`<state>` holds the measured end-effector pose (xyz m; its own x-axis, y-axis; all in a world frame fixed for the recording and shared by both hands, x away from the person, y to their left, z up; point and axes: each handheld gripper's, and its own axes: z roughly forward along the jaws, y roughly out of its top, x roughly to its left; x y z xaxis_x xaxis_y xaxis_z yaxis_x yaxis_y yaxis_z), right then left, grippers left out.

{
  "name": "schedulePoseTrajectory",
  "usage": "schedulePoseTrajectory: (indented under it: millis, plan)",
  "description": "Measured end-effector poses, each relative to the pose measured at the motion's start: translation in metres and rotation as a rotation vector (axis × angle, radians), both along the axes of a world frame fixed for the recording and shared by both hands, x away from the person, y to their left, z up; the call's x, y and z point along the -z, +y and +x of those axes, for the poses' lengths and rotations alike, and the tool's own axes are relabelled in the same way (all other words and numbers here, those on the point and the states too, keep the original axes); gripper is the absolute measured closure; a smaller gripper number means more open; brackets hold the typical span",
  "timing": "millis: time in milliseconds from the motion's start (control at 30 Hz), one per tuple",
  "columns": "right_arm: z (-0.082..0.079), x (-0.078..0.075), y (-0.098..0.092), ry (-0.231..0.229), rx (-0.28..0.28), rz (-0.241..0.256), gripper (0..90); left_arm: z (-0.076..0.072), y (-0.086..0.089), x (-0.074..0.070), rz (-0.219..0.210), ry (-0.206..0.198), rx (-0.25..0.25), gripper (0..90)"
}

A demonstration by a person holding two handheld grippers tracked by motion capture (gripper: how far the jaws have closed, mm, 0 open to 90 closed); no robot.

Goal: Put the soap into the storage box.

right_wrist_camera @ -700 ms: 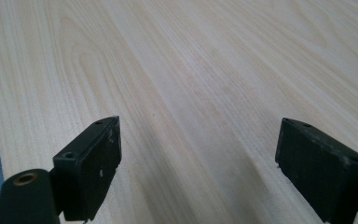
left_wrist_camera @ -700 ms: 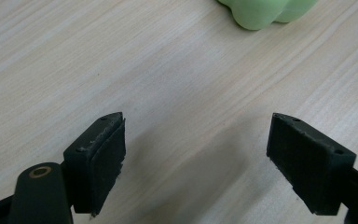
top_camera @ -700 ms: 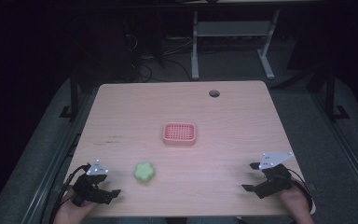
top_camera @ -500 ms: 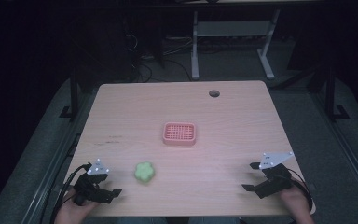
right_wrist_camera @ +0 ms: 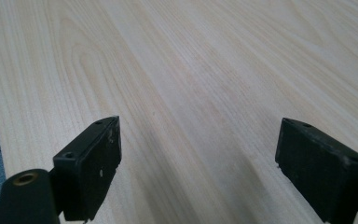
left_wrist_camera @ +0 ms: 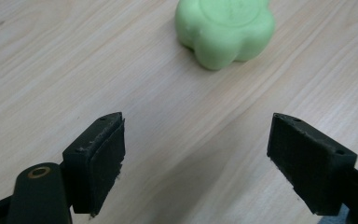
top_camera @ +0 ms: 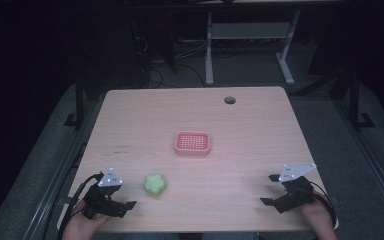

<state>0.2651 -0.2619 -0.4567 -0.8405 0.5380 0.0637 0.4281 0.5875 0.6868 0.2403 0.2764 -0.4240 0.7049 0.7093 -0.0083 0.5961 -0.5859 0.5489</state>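
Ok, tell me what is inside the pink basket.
In the high view the pink basket holds nothing on its grid floor. The green flower-shaped piece lies apart on the table, near the left gripper. Beneath the basket is hidden.

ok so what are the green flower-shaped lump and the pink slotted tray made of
The green flower-shaped lump looks like soap or soft moulded foam: matte, smooth, with rounded lobes and no shine. Which of the two is unclear. The pink slotted rectangular tray looks like moulded plastic, judging by its even colour, thin raised rim and regular ribbed slots. Both rest on the pale wood-grain table, probably laminate.
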Motion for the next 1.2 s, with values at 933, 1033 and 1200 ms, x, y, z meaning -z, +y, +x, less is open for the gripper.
schedulePoseTrajectory:
  millis: [933,1033,1200]
  plan:
    - [-0.002,-0.001,0.002,-0.003,-0.006,-0.002,13.8,0.024,-0.047,-0.012,0.071,0.032,0.079,19.2]
    - [-0.002,-0.001,0.002,-0.006,-0.006,-0.001,13.8,0.026,-0.052,-0.015,0.077,0.03,0.088,19.1]
    - [-0.002,-0.001,0.001,-0.01,-0.01,-0.003,13.8,0.031,-0.059,-0.018,0.08,0.027,0.102,18.6]
